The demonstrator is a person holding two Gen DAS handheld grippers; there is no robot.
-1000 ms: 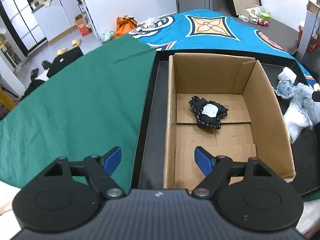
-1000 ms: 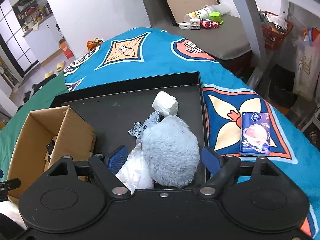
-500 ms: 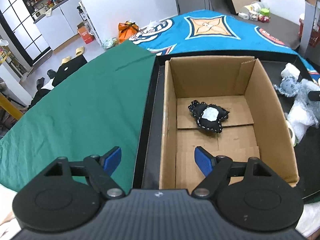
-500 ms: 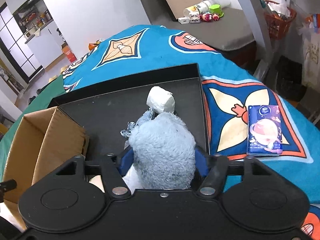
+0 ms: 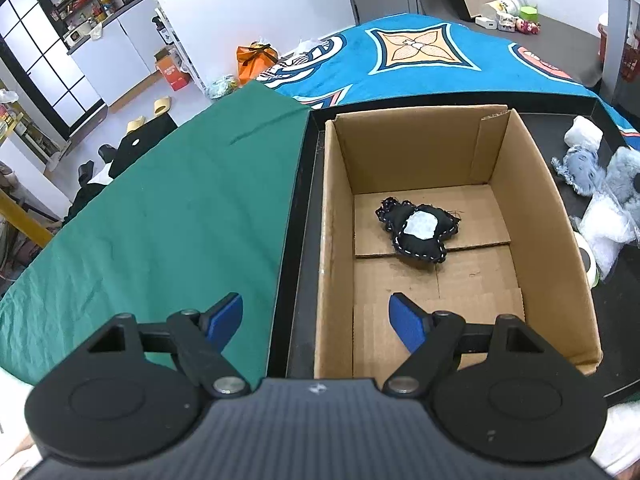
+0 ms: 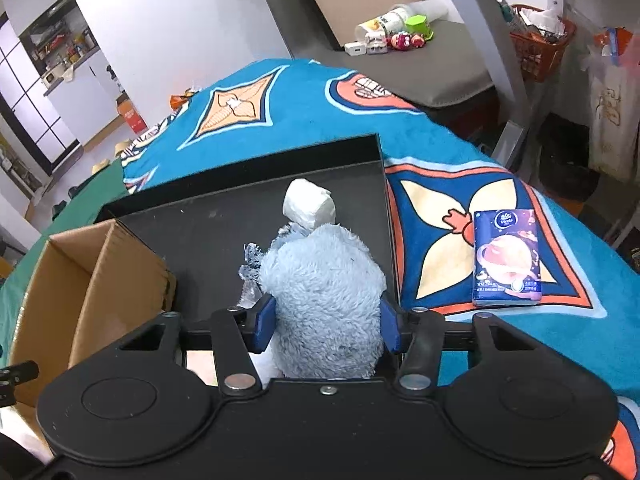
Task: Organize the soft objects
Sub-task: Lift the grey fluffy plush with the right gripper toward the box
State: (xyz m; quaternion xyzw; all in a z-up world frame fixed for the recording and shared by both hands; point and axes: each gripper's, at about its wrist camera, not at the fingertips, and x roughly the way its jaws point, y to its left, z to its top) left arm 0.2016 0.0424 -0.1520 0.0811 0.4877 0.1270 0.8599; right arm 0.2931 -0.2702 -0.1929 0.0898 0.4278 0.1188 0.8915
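R gripper [image 6: 327, 327] closing on fluffy blue plush [image 6: 320, 300], pads pressing its sides, over black tray [image 6: 224, 224] beside cardboard box [image 5: 532, 216]. L gripper [image 5: 316, 320] wide open, nothing in it, above box's near left wall. Black stitched cushion [image 5: 418, 234] lies inside box.

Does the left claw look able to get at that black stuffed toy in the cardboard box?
Probably yes. The box is open-topped, the black toy lies alone on its floor, and the left claw hangs open above the box's near end.
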